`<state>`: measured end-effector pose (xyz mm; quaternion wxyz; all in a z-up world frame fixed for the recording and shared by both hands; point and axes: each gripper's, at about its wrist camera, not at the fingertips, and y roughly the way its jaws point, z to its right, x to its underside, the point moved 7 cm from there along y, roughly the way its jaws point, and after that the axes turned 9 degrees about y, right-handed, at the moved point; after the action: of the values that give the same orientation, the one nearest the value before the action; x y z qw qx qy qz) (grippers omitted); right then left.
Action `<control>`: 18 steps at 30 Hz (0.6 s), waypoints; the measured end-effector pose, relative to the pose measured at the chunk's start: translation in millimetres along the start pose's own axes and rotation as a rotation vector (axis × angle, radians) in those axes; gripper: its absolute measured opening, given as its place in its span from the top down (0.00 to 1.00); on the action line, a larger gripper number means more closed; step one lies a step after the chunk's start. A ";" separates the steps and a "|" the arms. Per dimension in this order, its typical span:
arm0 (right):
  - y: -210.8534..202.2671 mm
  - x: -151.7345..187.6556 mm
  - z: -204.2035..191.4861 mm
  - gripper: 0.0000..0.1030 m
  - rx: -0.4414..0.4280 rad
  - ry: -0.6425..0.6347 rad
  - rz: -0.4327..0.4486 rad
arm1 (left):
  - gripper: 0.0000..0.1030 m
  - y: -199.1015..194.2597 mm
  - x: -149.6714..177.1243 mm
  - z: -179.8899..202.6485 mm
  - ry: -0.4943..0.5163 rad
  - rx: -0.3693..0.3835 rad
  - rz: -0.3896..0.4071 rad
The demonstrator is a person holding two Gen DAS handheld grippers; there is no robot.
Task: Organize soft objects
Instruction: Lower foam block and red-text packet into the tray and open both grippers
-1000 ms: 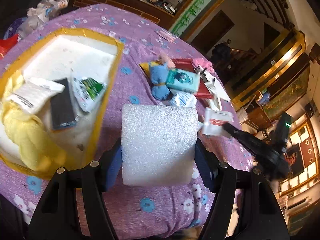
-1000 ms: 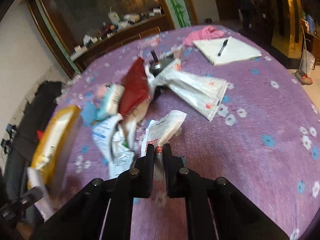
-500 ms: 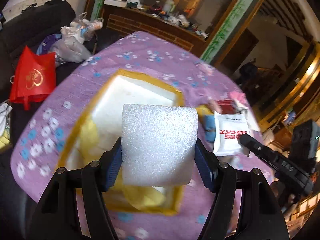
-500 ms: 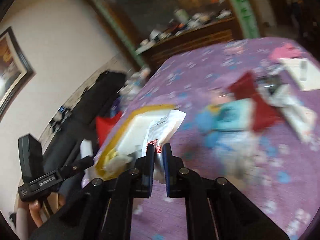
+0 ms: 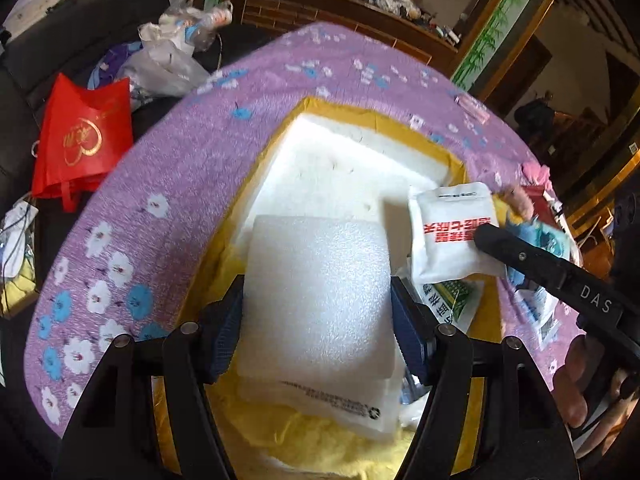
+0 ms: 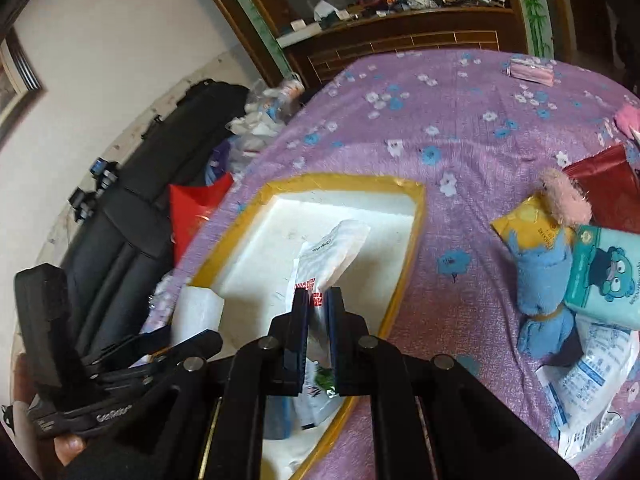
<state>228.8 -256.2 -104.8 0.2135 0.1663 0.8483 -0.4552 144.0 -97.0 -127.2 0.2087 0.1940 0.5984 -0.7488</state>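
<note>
My left gripper [image 5: 318,320] is shut on a white foam block [image 5: 316,296] and holds it over the near end of the white foam box with yellow-taped rim [image 5: 376,120]. My right gripper [image 6: 317,302] is shut on a white pouch with red print [image 6: 332,256], held over the same box [image 6: 344,180]; the pouch also shows in the left wrist view [image 5: 452,232]. Yellow fluffy cloth [image 5: 320,452] and other packets lie in the box under the block.
On the purple flowered tablecloth [image 6: 460,128] to the right lie a blue plush toy [image 6: 540,280], a teal tissue pack [image 6: 604,276], a yellow packet [image 6: 524,224], a red bag [image 6: 604,192] and white pouches [image 6: 588,384]. A red shopping bag [image 5: 84,140] sits beyond the table's left edge.
Both grippers have swung from the pile on the table to above the box. The block has come lower over the box's near end; the pouch is now over the box interior.
</note>
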 end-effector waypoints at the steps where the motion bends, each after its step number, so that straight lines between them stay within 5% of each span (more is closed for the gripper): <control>1: 3.5 3.4 2.4 0.93 -0.004 0.006 -0.018 | 0.34 1.5 -0.5 0.2 -0.001 0.003 0.002; 12: 2.4 1.3 1.8 0.82 -0.002 0.016 0.002 | 0.30 -12.1 -7.6 2.9 -0.076 0.104 0.057; 14: -1.6 -0.2 6.8 0.64 -0.015 0.049 0.003 | 0.15 -13.1 -7.0 10.1 -0.050 0.118 0.114; 16: -9.6 -1.3 9.2 0.44 -0.057 0.076 0.014 | 0.15 -3.6 1.0 16.9 0.037 -0.001 0.046; 18: -22.9 -0.9 8.2 0.42 -0.073 0.065 0.040 | 0.15 -9.5 4.2 26.6 0.055 -0.005 0.048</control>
<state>220.4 -275.4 -92.4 0.2008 0.1897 0.8674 -0.4139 134.2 -121.4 -116.2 0.2105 0.2284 0.6011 -0.7363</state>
